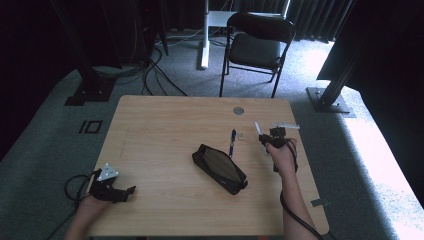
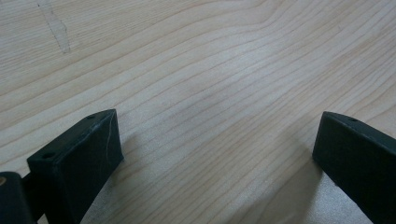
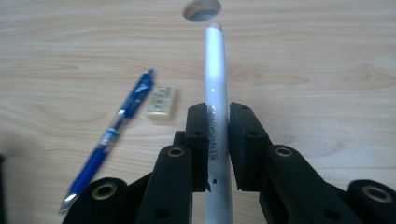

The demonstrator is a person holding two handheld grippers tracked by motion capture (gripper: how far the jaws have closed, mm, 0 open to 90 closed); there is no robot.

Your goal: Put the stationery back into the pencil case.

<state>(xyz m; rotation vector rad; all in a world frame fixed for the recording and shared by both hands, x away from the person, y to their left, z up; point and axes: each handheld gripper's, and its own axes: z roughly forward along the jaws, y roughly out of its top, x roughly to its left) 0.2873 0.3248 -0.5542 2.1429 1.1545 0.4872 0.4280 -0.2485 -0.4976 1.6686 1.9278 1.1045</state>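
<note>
White pen [image 3: 216, 107] is clamped in the right gripper [image 3: 217, 140], jaws pinched on the barrel around mid-length, tip end pointing away toward the far edge of the bench [image 1: 150, 150]. In the high view the right gripper [image 1: 266, 136] sits at the right side of the bench with the white pen [image 1: 258, 129] sticking up and left out of it. It looks held clear of the surface, though I can't be sure of that.

Left gripper [image 2: 210, 154] is released, jaws wide apart, nothing between them, parked over bare wood at the near left corner [image 1: 122, 192].

Black case [image 1: 220, 169] lies open mid-bench, angled, just left and nearer than the right hand [image 1: 282, 156]. Blue pen [image 3: 112, 137] and small eraser [image 3: 162, 101] lie side by side on the wood, near each other but not touching, between the case and the right gripper.

My read: the pen goes into the case next. To do it well:
- keep the clamp tight, since the barrel is round and smooth
- line the pen up with the long axis of the case before lowering
- steady the case with the left gripper if it slides
- let go only once the pen is lying inside

Writing: grey lettering runs along the white barrel, partly hidden by the jaws; I can't read it reliably. Eraser has a printed face, too small to read.
</note>
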